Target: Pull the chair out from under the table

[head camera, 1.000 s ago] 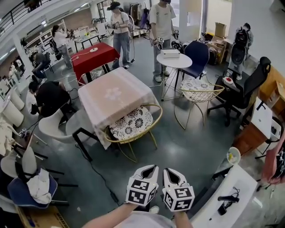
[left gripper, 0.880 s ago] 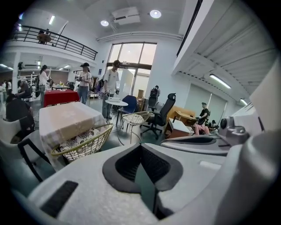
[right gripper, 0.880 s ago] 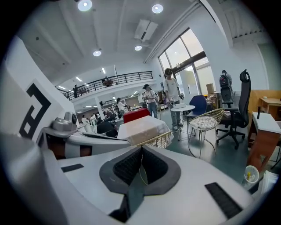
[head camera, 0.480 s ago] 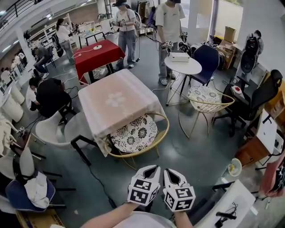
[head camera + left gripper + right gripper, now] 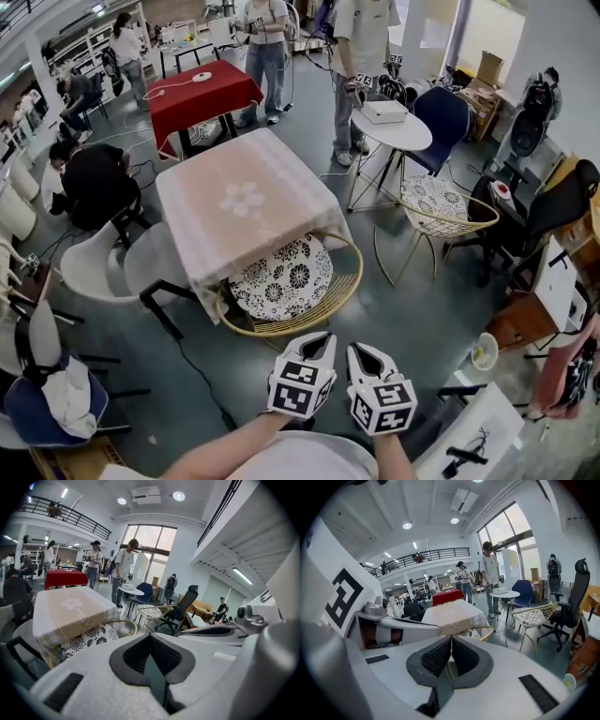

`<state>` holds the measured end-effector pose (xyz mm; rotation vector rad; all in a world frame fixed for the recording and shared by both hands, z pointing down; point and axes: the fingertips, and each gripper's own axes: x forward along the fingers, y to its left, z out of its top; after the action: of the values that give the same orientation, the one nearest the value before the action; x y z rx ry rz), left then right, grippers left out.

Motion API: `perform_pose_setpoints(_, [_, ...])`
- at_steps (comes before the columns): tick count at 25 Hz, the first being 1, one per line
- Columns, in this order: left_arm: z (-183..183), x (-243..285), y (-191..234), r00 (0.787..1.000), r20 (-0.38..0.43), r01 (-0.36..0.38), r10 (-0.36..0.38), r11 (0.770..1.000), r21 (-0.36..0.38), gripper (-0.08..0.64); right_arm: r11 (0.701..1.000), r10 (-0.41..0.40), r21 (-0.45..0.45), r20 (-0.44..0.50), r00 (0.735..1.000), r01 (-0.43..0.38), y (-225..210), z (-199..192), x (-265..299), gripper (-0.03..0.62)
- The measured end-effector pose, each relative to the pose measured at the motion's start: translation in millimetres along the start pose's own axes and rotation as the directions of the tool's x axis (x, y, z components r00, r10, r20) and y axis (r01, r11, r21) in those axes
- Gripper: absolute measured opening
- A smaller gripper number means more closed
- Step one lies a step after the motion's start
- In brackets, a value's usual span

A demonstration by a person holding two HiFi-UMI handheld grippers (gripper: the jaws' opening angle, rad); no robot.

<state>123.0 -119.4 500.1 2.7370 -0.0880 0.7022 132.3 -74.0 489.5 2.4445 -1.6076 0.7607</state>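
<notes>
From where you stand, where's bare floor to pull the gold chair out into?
Bare floor in front of the gold chair, bordered on the right by the second wire chair. Crowded left: white chair, black leg, floor cable.

A person [image 5: 364, 47] stands by a round white table [image 5: 398, 133], near a red-clothed table [image 5: 202, 92] and blue chair [image 5: 448, 117]

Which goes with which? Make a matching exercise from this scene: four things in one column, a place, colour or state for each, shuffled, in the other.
1. patterned-cushion chair
2. round white table
3. left gripper
4. far table

a. holds a white box
b. shut, empty
c. partly under the pink-clothed table
d. red cloth

Pairs: 1-c, 2-a, 3-b, 4-d
</notes>
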Motion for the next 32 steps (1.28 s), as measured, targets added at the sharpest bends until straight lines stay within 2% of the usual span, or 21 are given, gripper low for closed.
perform_pose_setpoints(8, [1,6,18,1.000,0.014,-0.025,0.025,0.999,-0.021,0.003,0.997,0.034,-0.063,-0.034,0.999,-0.036,3,7,26,0.002])
perform_pose_setpoints(14, [3,15,33,0.994,0.030,-0.107,0.108,0.993,-0.054,0.003,0.991,0.099,-0.090,-0.053,0.994,-0.103,-11,6,45,0.003])
perform_pose_setpoints(19, [2,26,44,0.977,0.028,-0.210,0.213,0.973,-0.096,0.003,0.972,0.175,-0.146,-0.088,0.981,-0.186,-31,9,63,0.003])
perform_pose_setpoints(22, [0,37,54,0.960,0.012,-0.275,0.279,0.951,-0.144,0.003,0.946,0.232,-0.203,-0.127,0.964,-0.254,-38,10,76,0.002])
perform_pose_setpoints(26, [-2,51,62,0.934,-0.007,-0.351,0.357,0.916,-0.194,0.003,0.897,0.294,-0.286,-0.183,0.938,-0.337,-49,8,87,0.003])
perform_pose_setpoints(32, [-7,71,67,0.902,-0.042,-0.429,0.431,0.877,-0.215,0.003,0.792,0.365,-0.417,-0.262,0.893,-0.446,-68,6,105,0.003])
